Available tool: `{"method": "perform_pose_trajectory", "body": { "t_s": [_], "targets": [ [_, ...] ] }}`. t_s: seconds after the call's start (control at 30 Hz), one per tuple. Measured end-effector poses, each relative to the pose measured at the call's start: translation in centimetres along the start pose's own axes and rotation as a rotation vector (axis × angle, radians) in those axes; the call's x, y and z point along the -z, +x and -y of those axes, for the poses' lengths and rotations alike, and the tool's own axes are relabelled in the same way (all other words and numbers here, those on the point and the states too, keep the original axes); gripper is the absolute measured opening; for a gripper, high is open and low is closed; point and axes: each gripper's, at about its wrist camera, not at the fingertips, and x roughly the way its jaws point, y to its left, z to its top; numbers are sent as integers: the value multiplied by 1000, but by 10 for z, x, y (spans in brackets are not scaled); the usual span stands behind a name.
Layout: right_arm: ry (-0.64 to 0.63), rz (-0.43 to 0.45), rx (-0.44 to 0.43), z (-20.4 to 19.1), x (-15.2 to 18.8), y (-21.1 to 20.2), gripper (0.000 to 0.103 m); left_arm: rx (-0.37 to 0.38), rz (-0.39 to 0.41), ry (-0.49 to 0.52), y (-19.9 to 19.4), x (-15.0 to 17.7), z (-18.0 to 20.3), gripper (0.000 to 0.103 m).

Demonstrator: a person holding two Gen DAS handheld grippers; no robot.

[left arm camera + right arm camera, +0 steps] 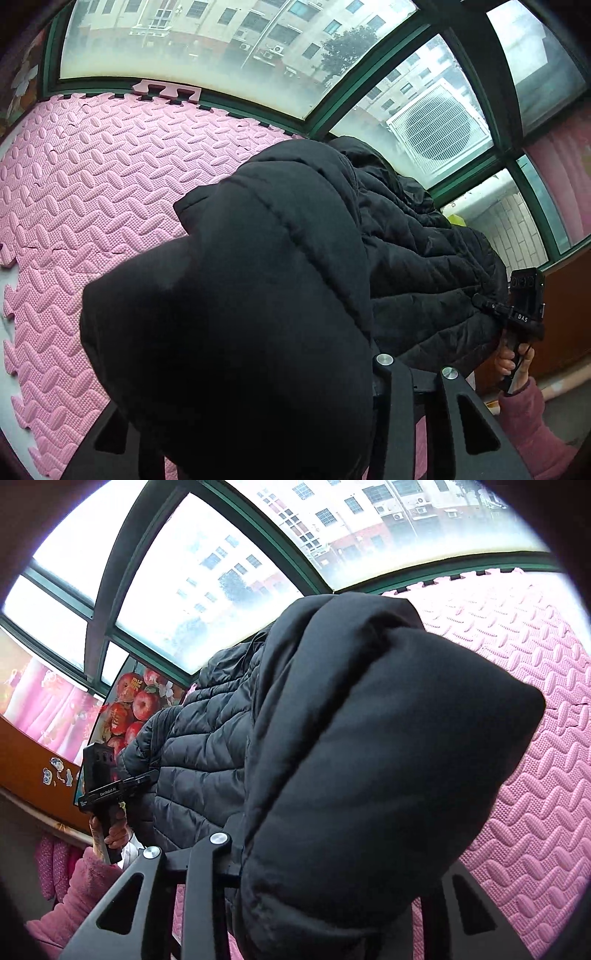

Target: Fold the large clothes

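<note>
A large black puffer jacket hangs in the air between my two grippers, above a pink foam mat. It also fills the right wrist view. My left gripper is shut on one edge of the jacket; its fingertips are hidden under the fabric in its own view. My right gripper is shut on the opposite edge, and its fingertips are likewise covered in its own view. The quilted lining faces the cameras between the grippers.
Green-framed windows run behind the mat. An air-conditioner unit sits outside. A fruit poster and an orange panel stand at the side. The person's pink sleeves hold both handles.
</note>
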Motion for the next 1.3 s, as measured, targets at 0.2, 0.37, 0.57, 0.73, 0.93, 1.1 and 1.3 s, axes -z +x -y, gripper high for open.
{"method": "perform_pose_trajectory", "body": {
  "t_s": [0.2,0.37,0.57,0.73,0.93,1.1,1.3],
  "targets": [
    [-27,60,40,-1,7,-48,39,47,9,52,9,2,58,46],
    [-25,129,80,14,12,-95,39,88,1,107,19,4,119,46],
    [-1,202,119,43,19,-142,39,117,-25,157,55,-4,180,46],
    [30,233,141,68,24,-161,39,118,-62,169,96,-8,210,46],
    [86,232,151,107,25,-158,39,99,-119,150,148,-10,216,46],
    [141,197,157,138,28,-135,39,70,-177,115,193,-8,204,47],
    [220,168,139,169,37,-117,56,103,-212,35,209,-5,186,74]
  ]
}}
